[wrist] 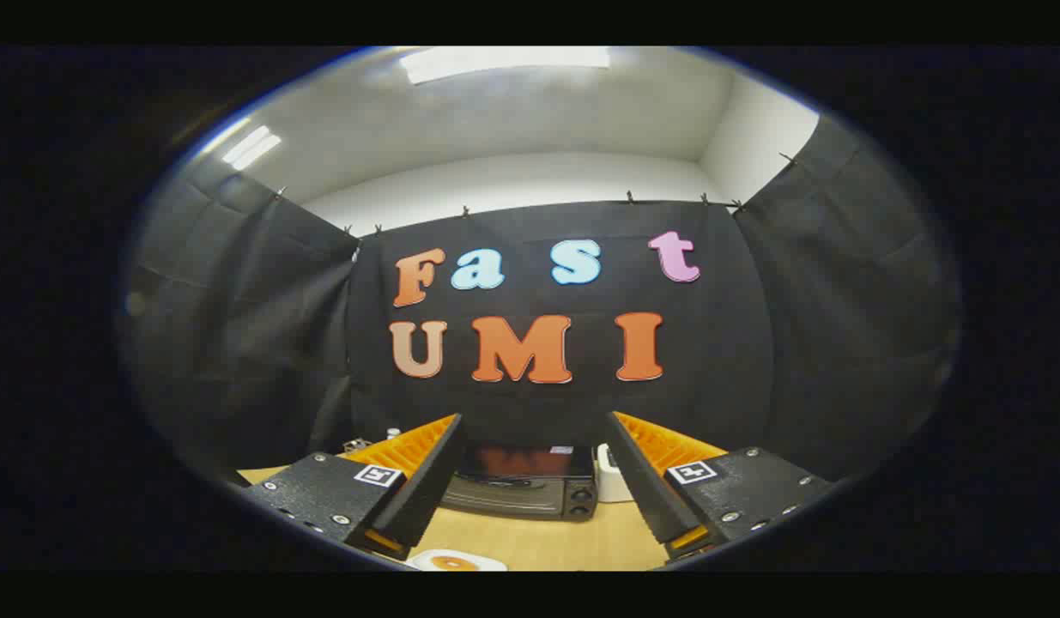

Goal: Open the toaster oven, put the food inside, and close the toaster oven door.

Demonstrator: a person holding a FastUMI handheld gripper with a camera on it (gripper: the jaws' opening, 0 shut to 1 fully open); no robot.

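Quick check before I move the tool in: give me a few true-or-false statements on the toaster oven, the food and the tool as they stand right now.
1. The toaster oven door is shut. True.
2. The tool is shut on the oven handle. False: its fingers are spread wide, holding nothing, with the oven beyond them.
3. The food lies on a white plate on the table, nearer than the oven. True.
4. The food is already inside the oven. False: it is still on the plate in front of the oven.
5. A white object stands just beside the oven's knob side. True.
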